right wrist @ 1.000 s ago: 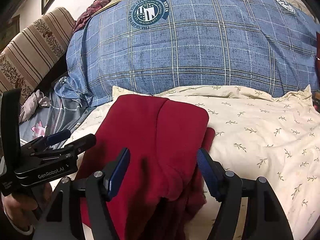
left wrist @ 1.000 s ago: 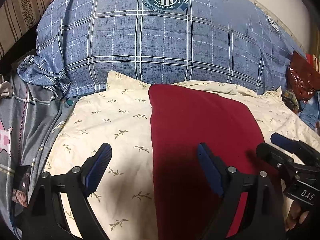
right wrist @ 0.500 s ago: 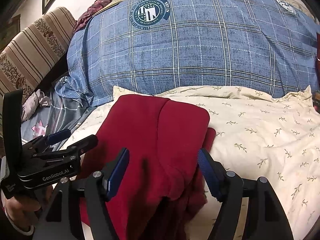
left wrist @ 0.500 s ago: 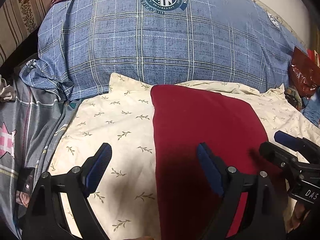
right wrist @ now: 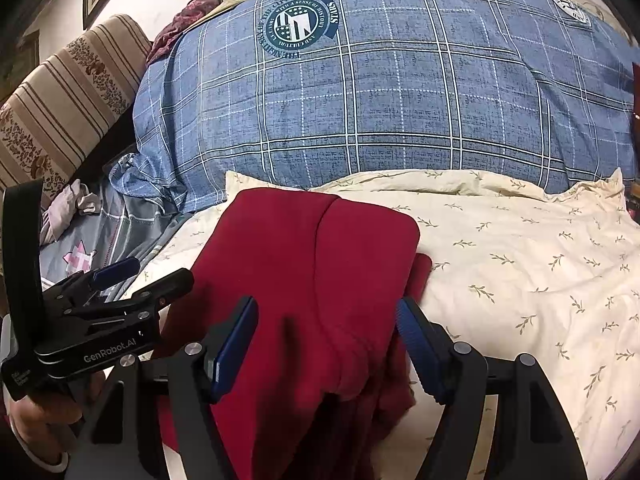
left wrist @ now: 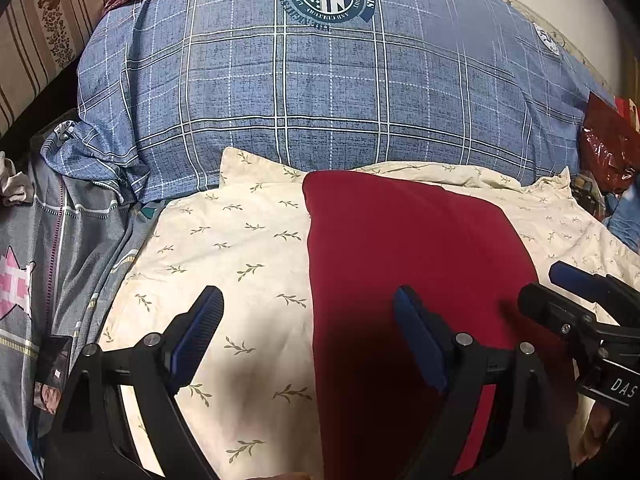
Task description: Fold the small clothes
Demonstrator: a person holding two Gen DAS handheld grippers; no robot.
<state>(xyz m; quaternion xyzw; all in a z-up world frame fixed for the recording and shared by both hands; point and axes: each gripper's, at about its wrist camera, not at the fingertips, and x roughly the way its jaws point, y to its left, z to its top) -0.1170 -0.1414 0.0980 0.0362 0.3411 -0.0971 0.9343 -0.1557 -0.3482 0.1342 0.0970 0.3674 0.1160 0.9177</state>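
Note:
A dark red garment [left wrist: 408,264] lies folded lengthwise on a cream leaf-print pillow [left wrist: 224,248]. In the right wrist view the garment [right wrist: 304,280] shows one layer folded over, with a bunched lower end near the fingers. My left gripper [left wrist: 308,340] is open and empty, straddling the garment's left edge. My right gripper [right wrist: 326,344] is open and empty, over the garment's near part. The right gripper also shows in the left wrist view [left wrist: 576,296], and the left gripper in the right wrist view [right wrist: 136,276].
A big blue plaid duvet [left wrist: 320,92] is heaped behind the pillow. A grey patterned sheet [left wrist: 52,248] lies to the left, a striped cushion [right wrist: 60,108] beyond it. A red plastic bag [left wrist: 608,144] sits far right.
Both grippers have drawn back slightly toward me. The garment has not moved.

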